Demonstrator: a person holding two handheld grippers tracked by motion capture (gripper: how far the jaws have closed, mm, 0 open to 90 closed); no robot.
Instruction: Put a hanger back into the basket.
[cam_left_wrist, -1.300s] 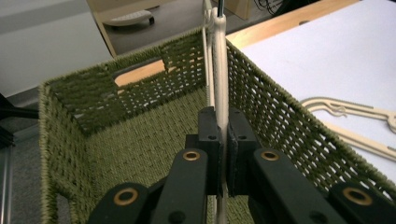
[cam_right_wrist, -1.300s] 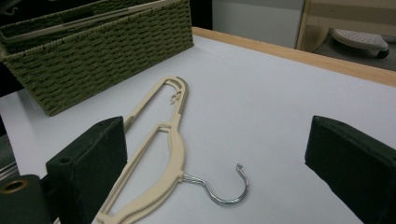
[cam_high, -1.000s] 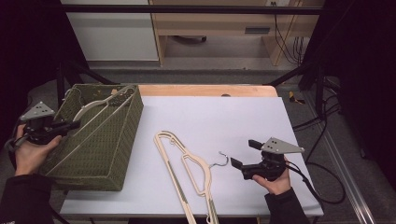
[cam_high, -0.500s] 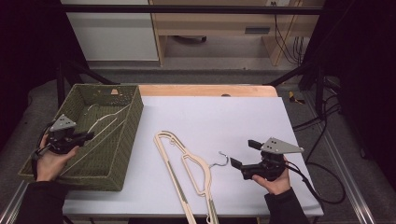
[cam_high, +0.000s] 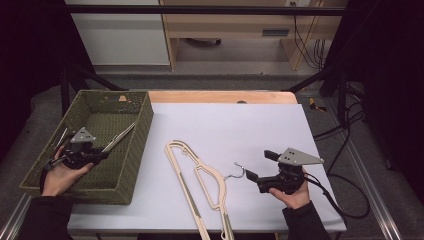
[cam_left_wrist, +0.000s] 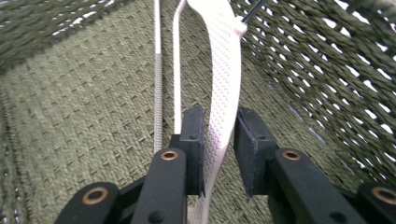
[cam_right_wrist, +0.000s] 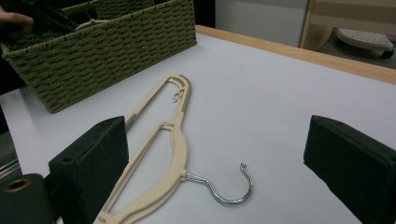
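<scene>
Two hangers: one in the basket (cam_high: 127, 177) with the left claw (cam_left_wrist: 219, 140) just loosening around its arm (cam_left_wrist: 226, 84); right claw (cam_right_wrist: 215, 154) spread wide over the tabletop hanger (cam_right_wrist: 159, 158) beside the basket. Light, stiff, slick plastic; grab the shoulder.

table (cam_high: 260, 125): white top, bare wooden strip seen along far edge
cabinet (cam_high: 120, 35): white, placed on floor beyond table, left of centre
wooden shelf unit (cam_high: 235, 30): set beside cabinet, far side
cables (cam_high: 307, 35): dark, hung at shelf unit's right end
floor (cam_high: 225, 80): grey, seen behind table
</scene>
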